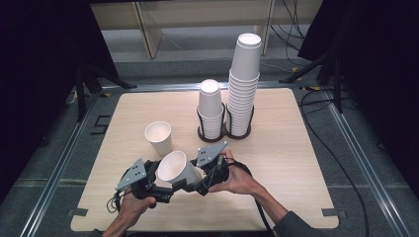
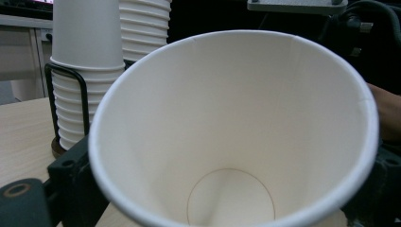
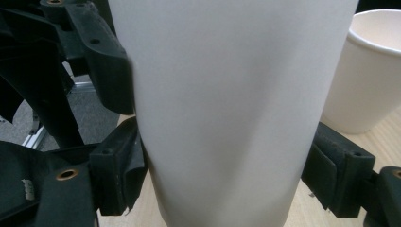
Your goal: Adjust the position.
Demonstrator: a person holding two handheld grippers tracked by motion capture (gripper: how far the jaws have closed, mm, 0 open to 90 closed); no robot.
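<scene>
A white paper cup (image 1: 174, 167) hangs tilted above the table's front middle, its mouth turned toward the left hand. My left gripper (image 1: 168, 183) is shut on it near the rim; the left gripper view looks straight into the cup (image 2: 227, 118) between the jaws of this gripper (image 2: 227, 189). From the other side my right gripper (image 1: 197, 180) is shut on the cup's wall (image 3: 231, 94), one jaw on each side of my right gripper (image 3: 227, 179). The left gripper's finger (image 3: 106, 66) dents the wall slightly.
A second paper cup (image 1: 159, 137) (image 3: 373, 71) stands upright just behind the held one. At the table's back middle, a black wire holder (image 1: 225, 134) carries a short cup stack (image 1: 211, 111) (image 2: 85, 71) and a tall cup stack (image 1: 244, 84) (image 2: 144, 23).
</scene>
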